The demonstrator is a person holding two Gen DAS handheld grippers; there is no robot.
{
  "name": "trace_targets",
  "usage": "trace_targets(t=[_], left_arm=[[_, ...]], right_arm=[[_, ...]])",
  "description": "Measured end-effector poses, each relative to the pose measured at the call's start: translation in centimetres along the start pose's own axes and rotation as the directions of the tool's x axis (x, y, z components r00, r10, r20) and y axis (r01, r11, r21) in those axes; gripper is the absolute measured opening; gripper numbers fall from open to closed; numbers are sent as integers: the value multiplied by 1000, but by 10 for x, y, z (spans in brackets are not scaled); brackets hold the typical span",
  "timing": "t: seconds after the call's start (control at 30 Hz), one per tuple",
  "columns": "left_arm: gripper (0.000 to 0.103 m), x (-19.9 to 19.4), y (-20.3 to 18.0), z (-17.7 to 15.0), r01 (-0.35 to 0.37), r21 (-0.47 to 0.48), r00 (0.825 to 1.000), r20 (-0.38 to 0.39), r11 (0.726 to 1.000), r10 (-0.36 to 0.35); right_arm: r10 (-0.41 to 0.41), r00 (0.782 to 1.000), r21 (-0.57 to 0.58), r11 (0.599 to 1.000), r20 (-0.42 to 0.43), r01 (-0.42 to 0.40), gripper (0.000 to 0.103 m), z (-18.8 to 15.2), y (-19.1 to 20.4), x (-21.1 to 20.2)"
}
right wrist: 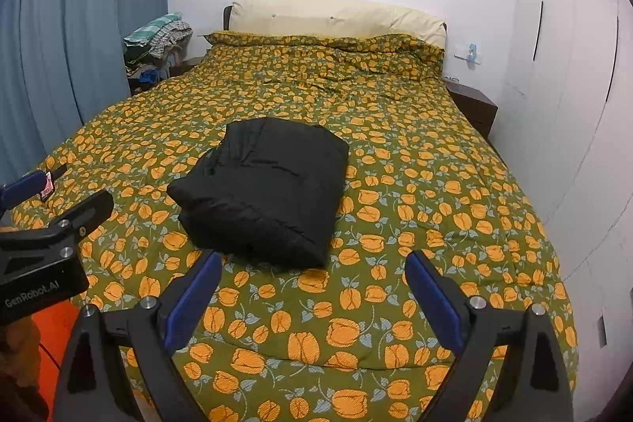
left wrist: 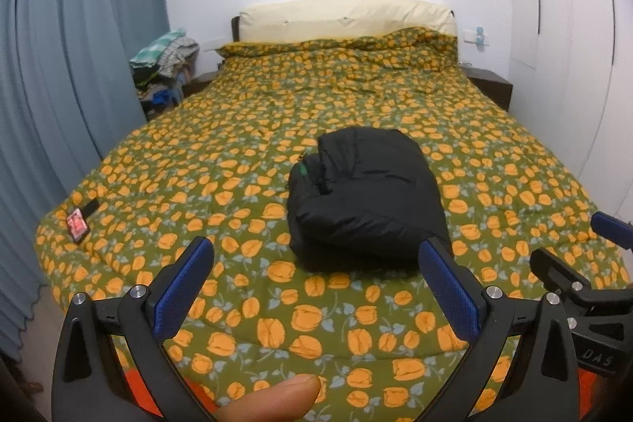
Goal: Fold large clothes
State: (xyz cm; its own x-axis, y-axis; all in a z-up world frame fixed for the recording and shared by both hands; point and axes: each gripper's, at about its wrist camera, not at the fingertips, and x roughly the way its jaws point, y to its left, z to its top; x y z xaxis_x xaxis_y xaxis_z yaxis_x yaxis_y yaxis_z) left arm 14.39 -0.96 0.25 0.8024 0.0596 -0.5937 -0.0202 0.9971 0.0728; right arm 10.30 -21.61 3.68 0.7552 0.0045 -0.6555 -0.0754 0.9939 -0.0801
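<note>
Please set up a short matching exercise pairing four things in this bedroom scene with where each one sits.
Things:
1. folded black jacket
2. phone
3. pile of clothes
4. cream headboard cushion

Places:
A. beside the curtain, off the bed's far left corner
B. near the bed's left edge
C. middle of the floral quilt
D. against the far wall

Pairs: 1-C, 2-B, 3-A, 4-D

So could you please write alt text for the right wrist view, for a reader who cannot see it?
A folded black jacket lies on a bed covered by a green quilt with orange flowers. The right gripper is open and empty in the foreground, short of the jacket, and the left gripper shows at the left edge. Blue curtains hang on the left.
</note>
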Motion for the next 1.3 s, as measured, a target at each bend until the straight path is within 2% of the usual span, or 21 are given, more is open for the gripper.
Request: trace_targets(t=[0.27, 0.47, 0.57, 0.73, 1.3], left_arm=[[103, -1, -1, 0, 19, 5, 999, -34, 1000, -19], [103, -8, -10, 2, 24, 20, 999, -21, 1000, -23], [103, -7, -9, 3, 31, 11, 999, -27, 999, -31], [103, -6, -15, 3, 5, 38, 1000, -24, 999, -4], [103, 1, -20, 0, 29, 39, 998, -63, 999, -27]], right_arm=[[-22, 1000, 1, 1000, 16, 22, 95, 2, 4, -7], [-33, 999, 8, 999, 25, 33, 95, 3, 1, -11], [-49, 999, 1, 999, 22, 49, 95, 2, 0, -11], [-64, 998, 4, 998, 12, 64, 95, 2, -3, -13], [-79, 997, 15, 997, -16, 79, 95, 1, -8, -11]])
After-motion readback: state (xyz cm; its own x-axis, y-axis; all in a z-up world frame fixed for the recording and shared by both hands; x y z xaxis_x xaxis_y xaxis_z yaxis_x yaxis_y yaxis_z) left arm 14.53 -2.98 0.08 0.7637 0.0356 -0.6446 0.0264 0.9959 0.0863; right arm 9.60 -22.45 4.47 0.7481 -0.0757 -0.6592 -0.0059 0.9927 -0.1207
